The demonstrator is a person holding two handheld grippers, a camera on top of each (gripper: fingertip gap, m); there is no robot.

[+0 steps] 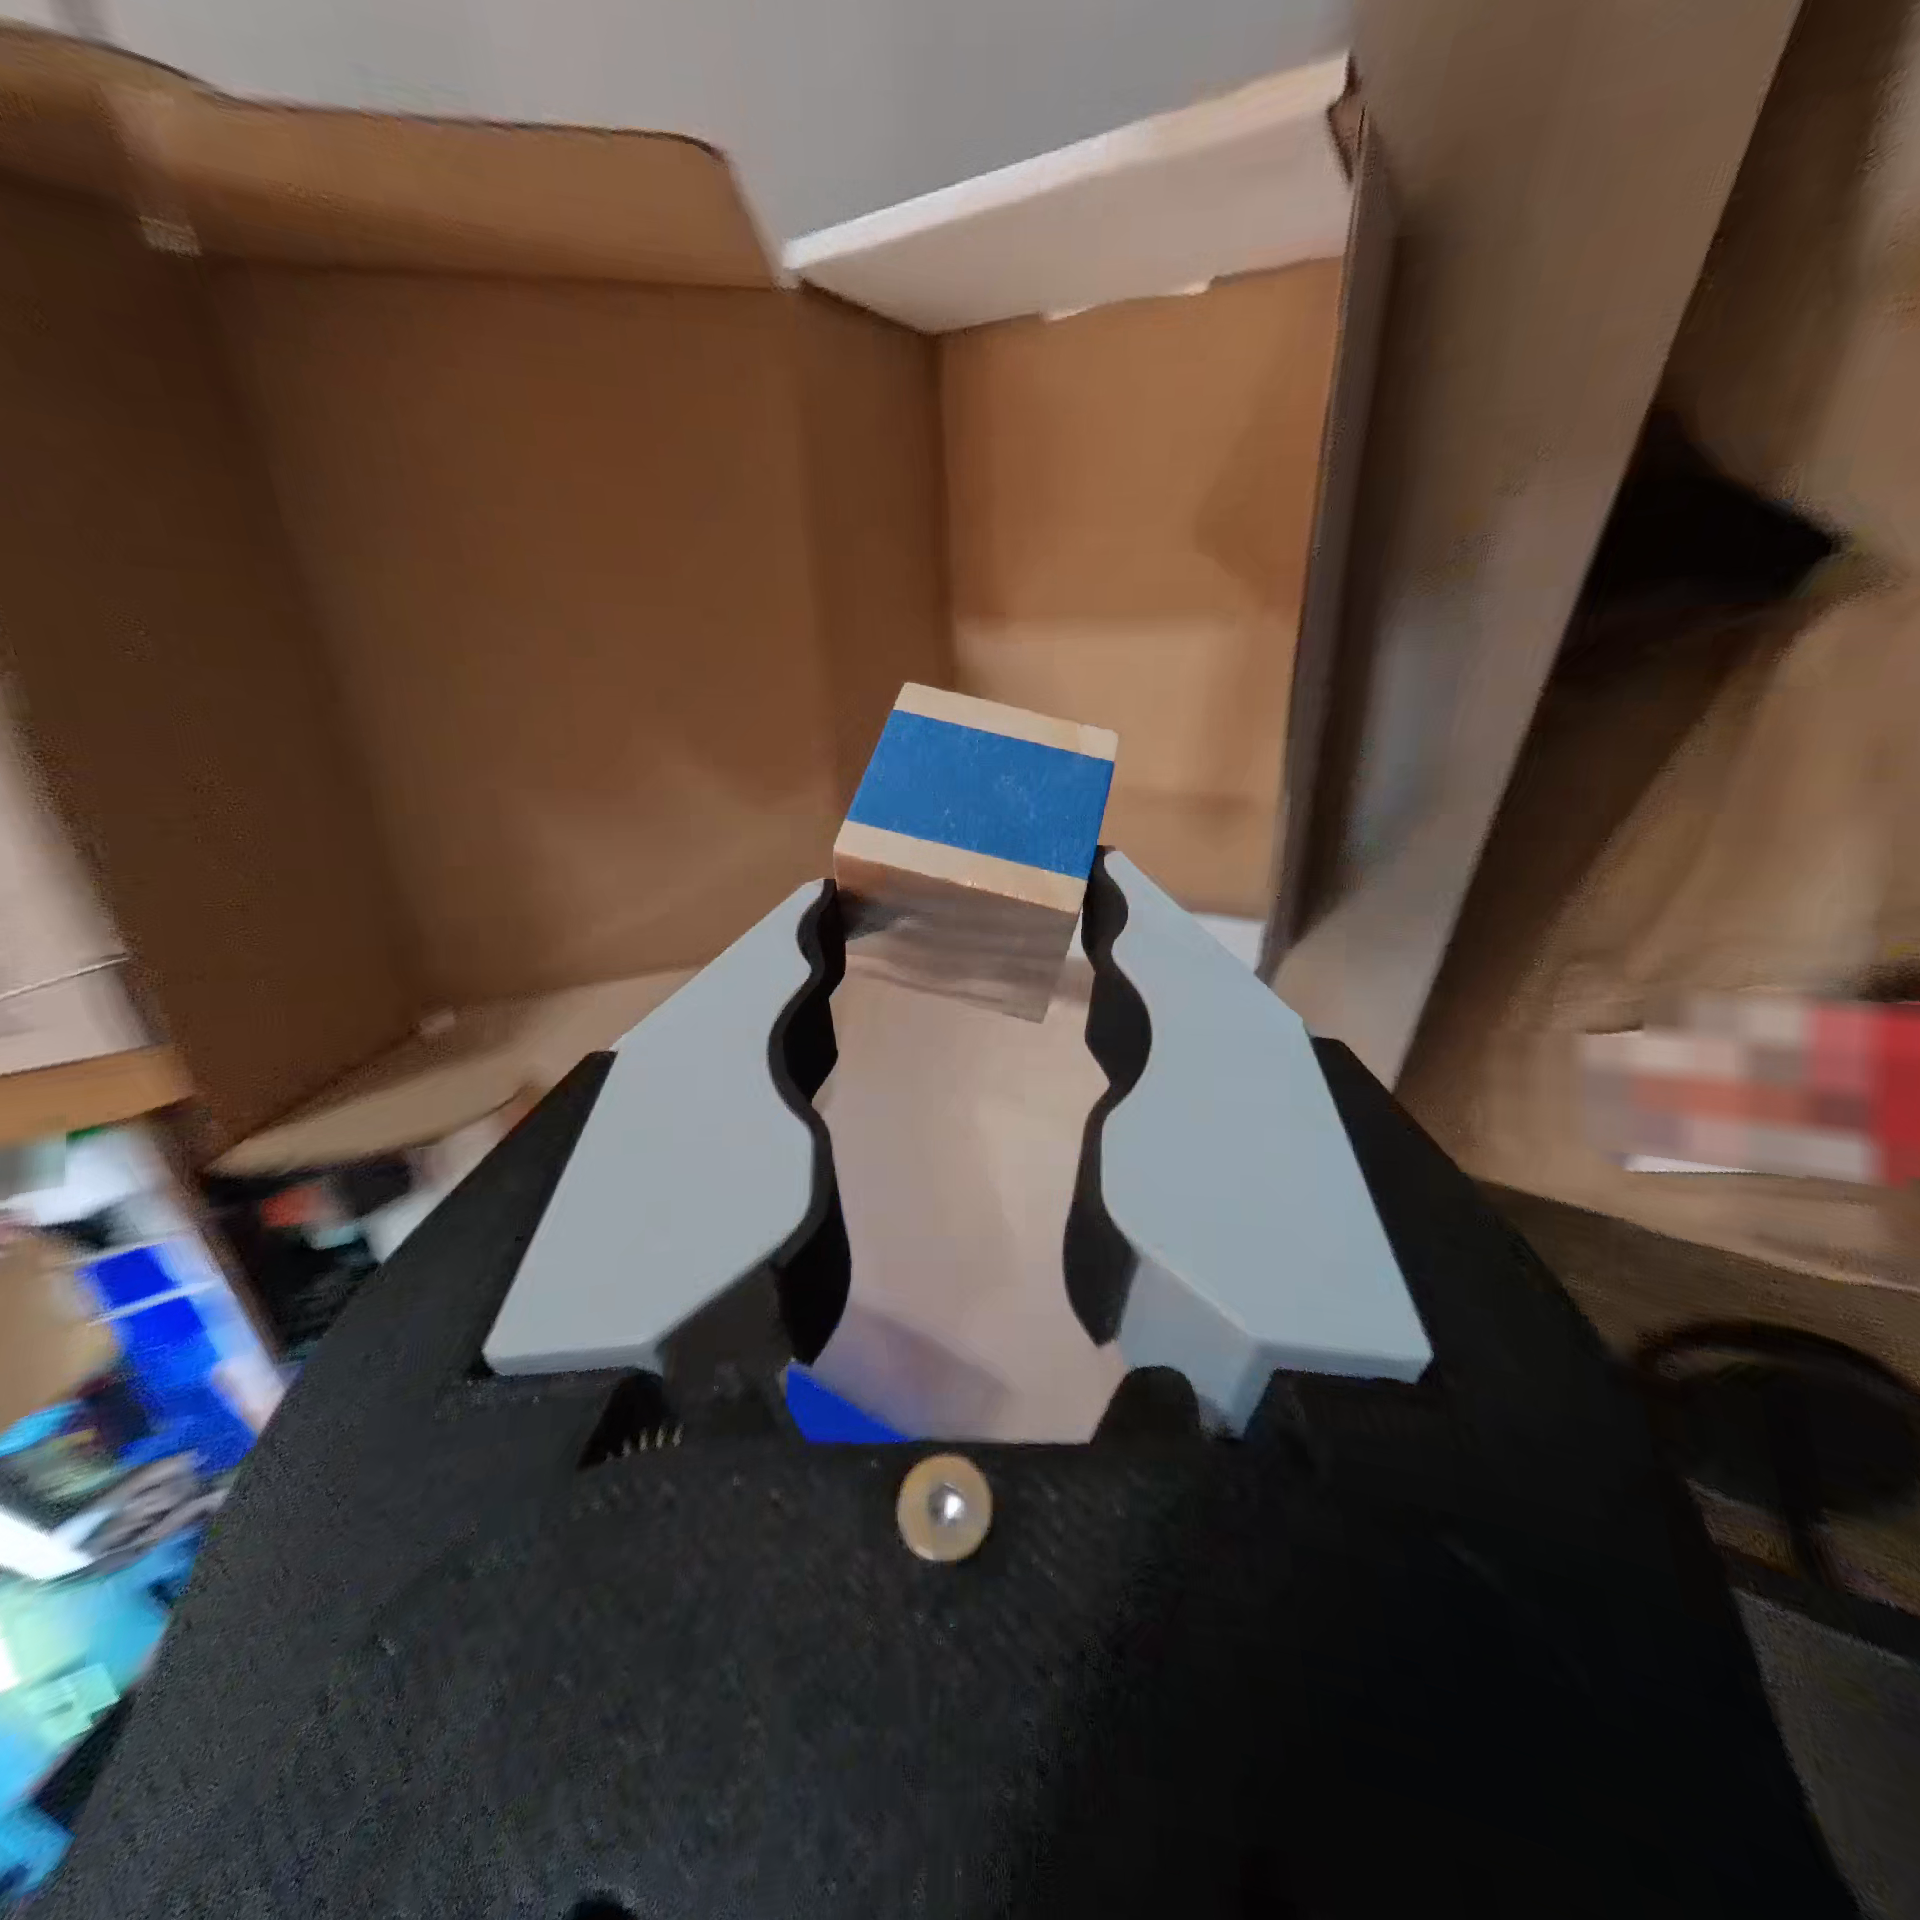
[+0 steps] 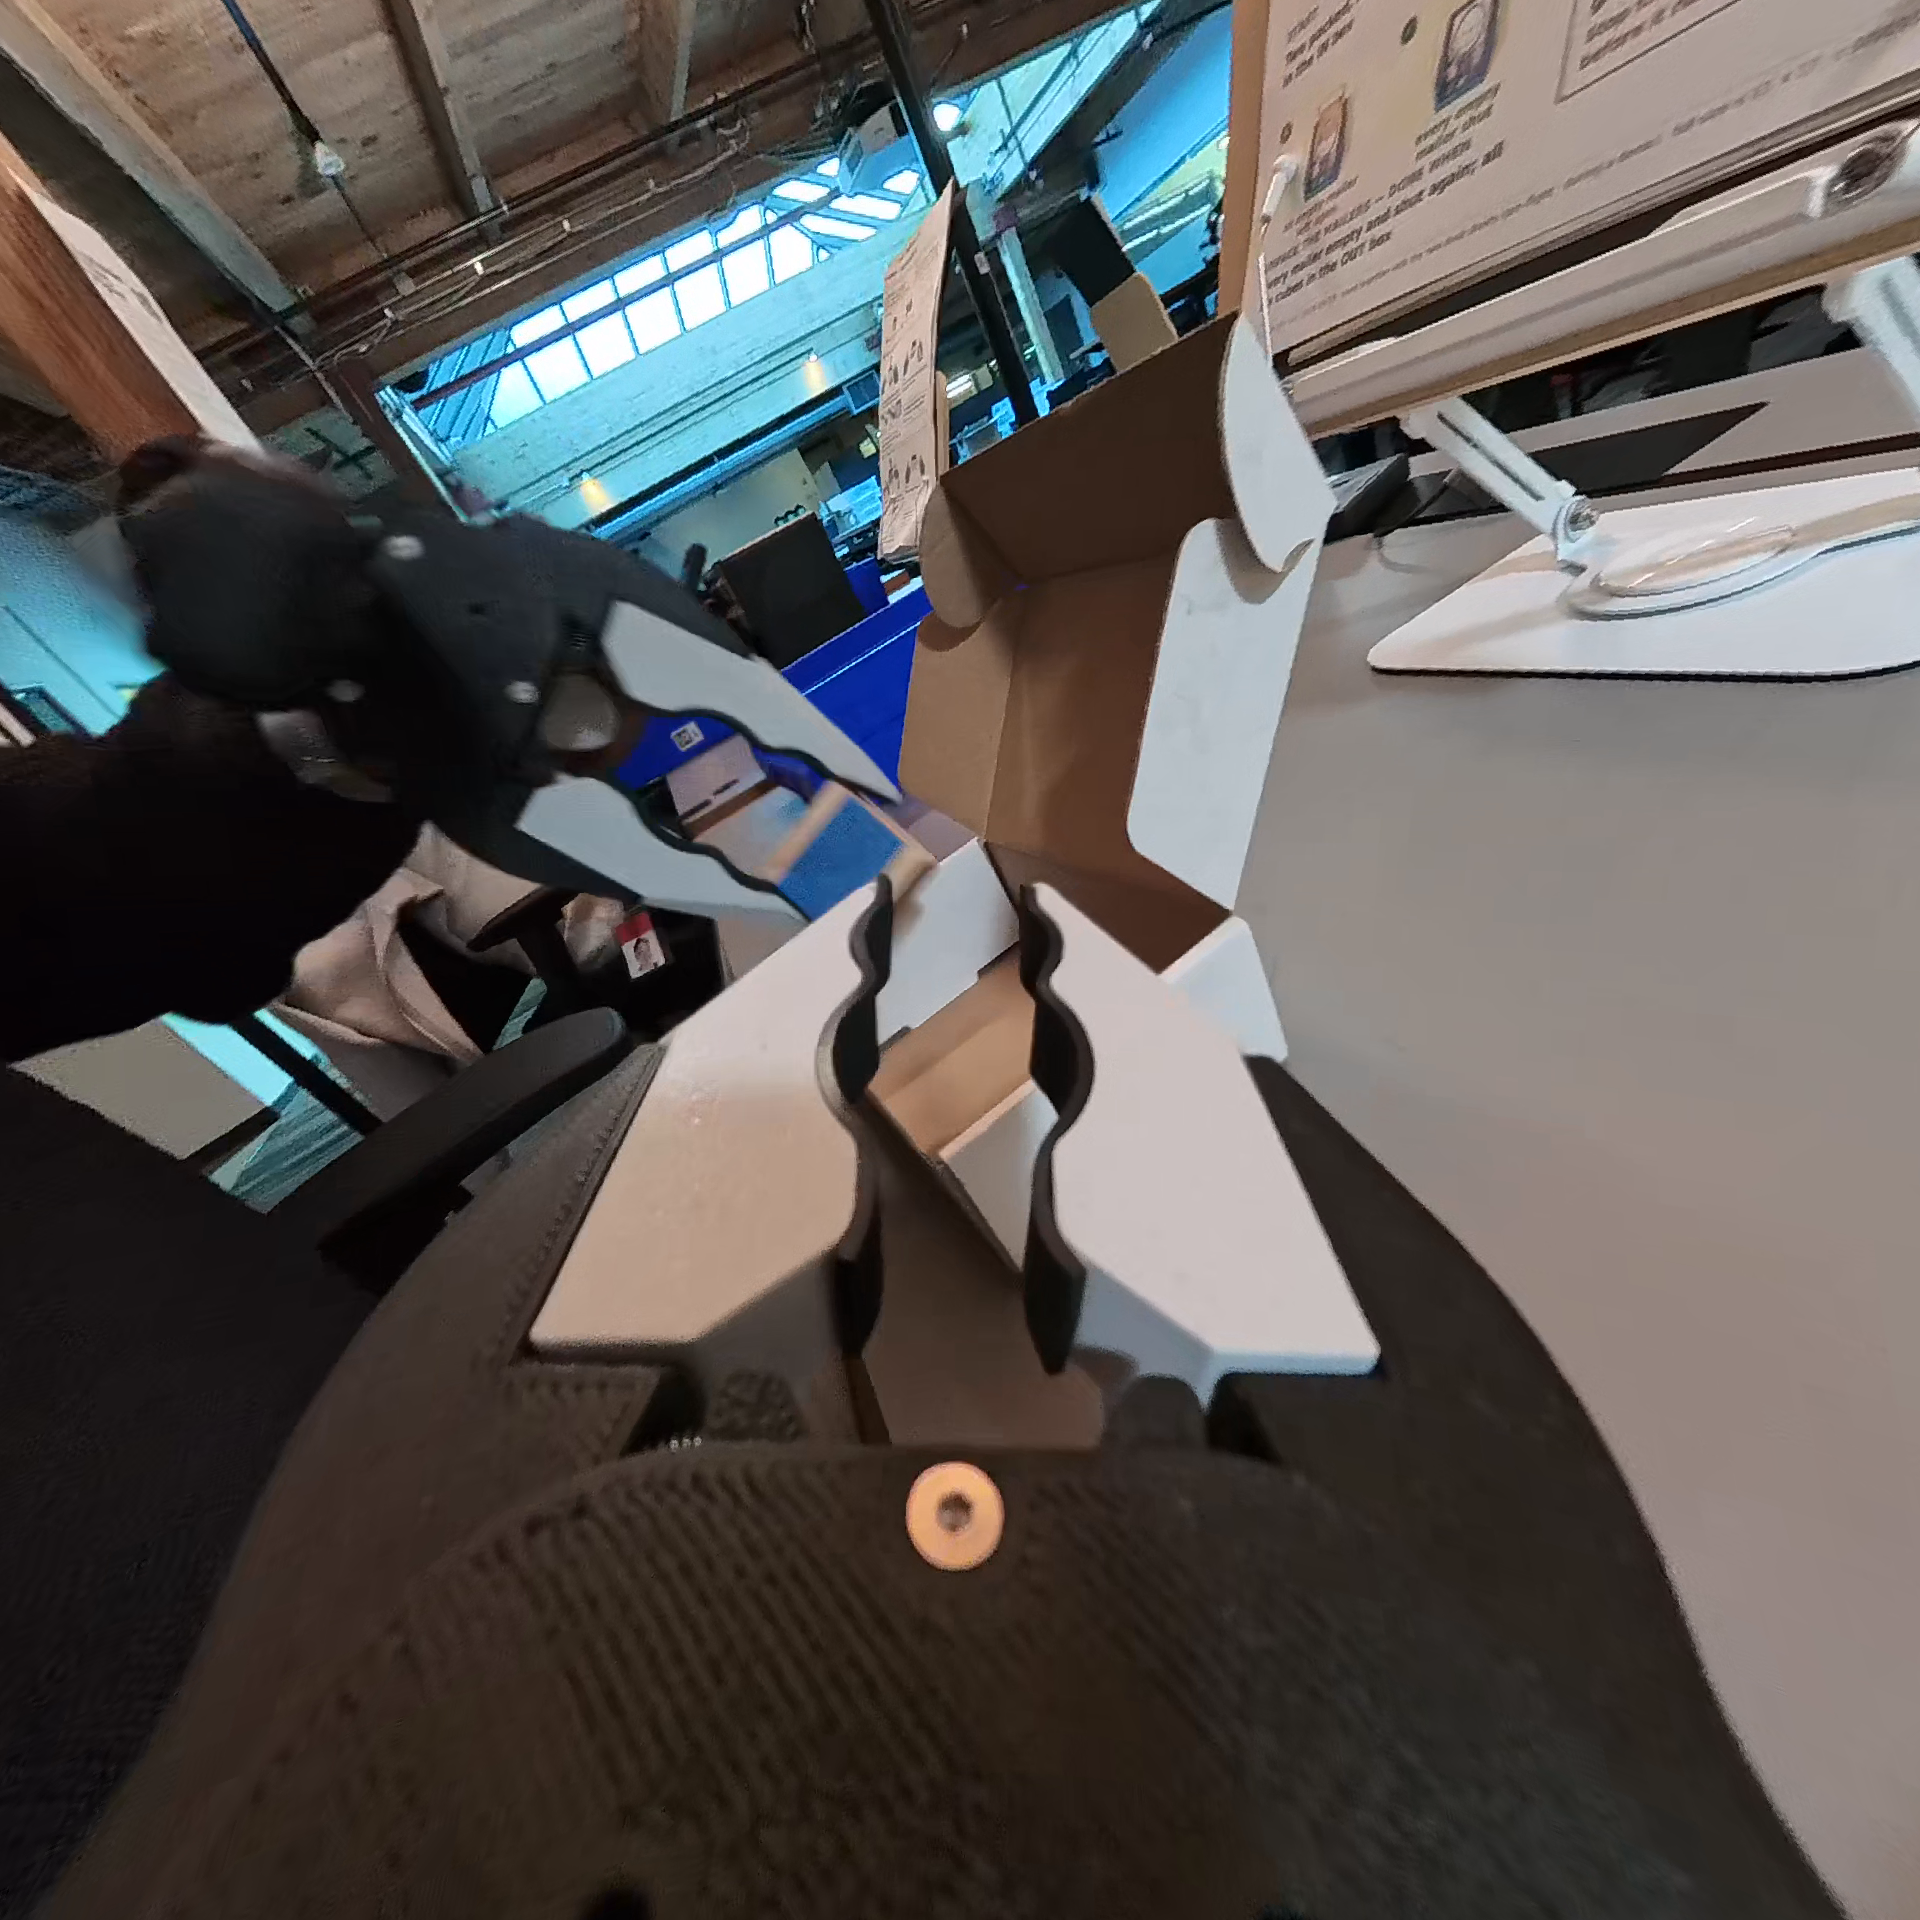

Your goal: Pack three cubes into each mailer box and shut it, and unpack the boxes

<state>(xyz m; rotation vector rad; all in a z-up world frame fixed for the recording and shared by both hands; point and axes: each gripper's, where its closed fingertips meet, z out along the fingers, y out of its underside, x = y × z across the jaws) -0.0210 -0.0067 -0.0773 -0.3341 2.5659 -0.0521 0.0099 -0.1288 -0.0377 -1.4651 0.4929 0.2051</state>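
Cube (image 1: 977, 805) sits clamped at the fingertips of the left hand-held gripper (image 1: 961, 894).

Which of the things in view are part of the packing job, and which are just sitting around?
Job:
- left gripper
- wooden cube with blue tape
- open white cardboard mailer box
- right gripper

Lying about:
- white stand holding an instruction sheet
- black office chair

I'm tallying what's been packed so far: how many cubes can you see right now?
1: a wooden cube with blue tape, gripped at the left gripper's fingertips beside the open cardboard mailer box. Others may lie hidden inside it.
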